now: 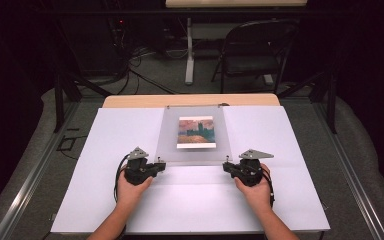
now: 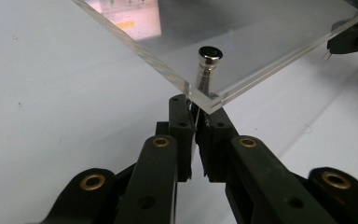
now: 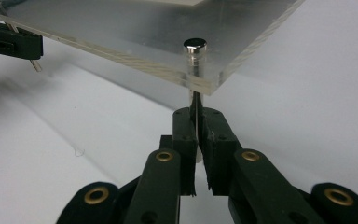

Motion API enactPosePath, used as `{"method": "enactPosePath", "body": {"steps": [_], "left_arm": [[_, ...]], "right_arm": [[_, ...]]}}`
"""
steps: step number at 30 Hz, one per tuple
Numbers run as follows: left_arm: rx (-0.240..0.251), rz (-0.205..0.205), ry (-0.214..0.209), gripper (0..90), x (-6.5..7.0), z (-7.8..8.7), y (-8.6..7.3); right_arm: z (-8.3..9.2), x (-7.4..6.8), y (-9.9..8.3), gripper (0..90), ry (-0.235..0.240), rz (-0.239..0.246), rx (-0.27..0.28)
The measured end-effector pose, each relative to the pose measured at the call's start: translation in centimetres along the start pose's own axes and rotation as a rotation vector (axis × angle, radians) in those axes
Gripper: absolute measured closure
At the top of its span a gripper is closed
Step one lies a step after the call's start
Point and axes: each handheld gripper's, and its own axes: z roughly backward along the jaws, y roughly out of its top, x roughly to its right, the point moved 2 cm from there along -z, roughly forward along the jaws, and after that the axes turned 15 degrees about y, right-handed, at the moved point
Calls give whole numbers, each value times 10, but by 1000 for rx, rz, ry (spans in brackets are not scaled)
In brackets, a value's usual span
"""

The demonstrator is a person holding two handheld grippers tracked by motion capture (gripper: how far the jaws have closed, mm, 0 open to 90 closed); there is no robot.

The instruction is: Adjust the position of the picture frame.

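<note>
Black jaws of the left gripper (image 2: 193, 116) rise nearest the lens in the left gripper view, squeezed almost together on the thin lower stem of a metal standoff pin (image 2: 206, 67) at one near corner of a clear acrylic frame (image 2: 242, 37). The right gripper (image 3: 196, 119) stands the same way in the right gripper view, its jaws nearly closed on the stem of a second pin (image 3: 194, 56) under the other near corner. From above, both grippers sit on the white sheet (image 1: 105, 200) that covers the tabletop, one at each near corner of the frame, each in a hand (image 1: 132, 187). The frame lies at the middle of the sheet, reaching toward the far edge, with a small landscape print (image 1: 196, 132) sandwiched inside it. Its near edge appears raised off the sheet, carried on the two pinched pins, while the far edge seems to be down or close to it.

My reading is that the step in hand is lifting or carrying the frame by its two front pins. The next move calls for both hands to travel together at one height, since the grip is on slim round stems and any twist between the hands could let a pin turn or slip out. Pressure should hold steady until the frame is fully set down.
</note>
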Motion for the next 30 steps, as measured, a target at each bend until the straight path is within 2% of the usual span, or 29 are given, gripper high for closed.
{"method": "enactPosePath", "body": {"steps": [5, 9, 16, 23, 25, 27, 30], "left_arm": [[-15, -8, 11, 842, 1, -3, -2], [-48, -17, 28, 840, 2, -7, -5], [-37, -8, 22, 837, 1, -7, -7], [-21, 13, 12, 822, -1, -6, -8], [-4, 20, 26, 770, -2, -5, -8], [1, 43, 27, 724, -3, -4, -9], [4, 60, 13, 656, -3, 0, -10]], "right_arm": [[-1, 2, -1, 841, -6, -6, -17], [-6, 3, -6, 841, -16, -5, -41], [-7, 3, -8, 840, -15, -3, -48], [-7, 5, -9, 828, -3, -25, -25], [-6, 5, -9, 802, 0, -34, -19], [-4, 4, -10, 737, 11, -45, -7], [-2, 0, -9, 657, -3, -22, -4]]}}
